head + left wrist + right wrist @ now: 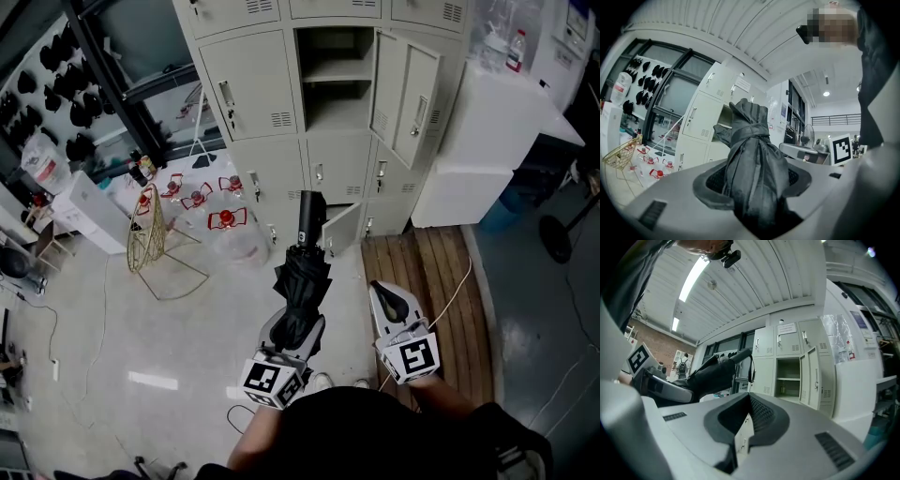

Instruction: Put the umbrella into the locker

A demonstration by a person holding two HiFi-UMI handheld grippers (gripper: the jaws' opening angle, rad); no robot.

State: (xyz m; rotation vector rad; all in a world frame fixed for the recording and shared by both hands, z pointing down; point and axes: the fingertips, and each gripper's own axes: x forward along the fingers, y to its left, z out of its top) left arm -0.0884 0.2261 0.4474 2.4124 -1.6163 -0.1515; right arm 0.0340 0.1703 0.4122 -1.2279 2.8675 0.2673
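A folded black umbrella [302, 272] sticks forward out of my left gripper [296, 326], whose jaws are shut on its bundled canopy; its handle end points toward the lockers. In the left gripper view the umbrella [752, 154] fills the gap between the jaws of the left gripper [753, 185]. My right gripper [385, 296] hangs beside it at the right, fingertips together and holding nothing. The open locker [337, 84], with one shelf, stands ahead with its door [410, 94] swung right. From the right gripper [749, 400] view, the locker [789, 378] and the umbrella [715, 372] both show.
A small lower locker door [342, 230] stands ajar. Several water jugs with red handles [214, 221] and a gold wire rack [145, 236] sit on the floor at left. A wooden pallet [431, 272] lies at right, below a white cabinet [487, 141].
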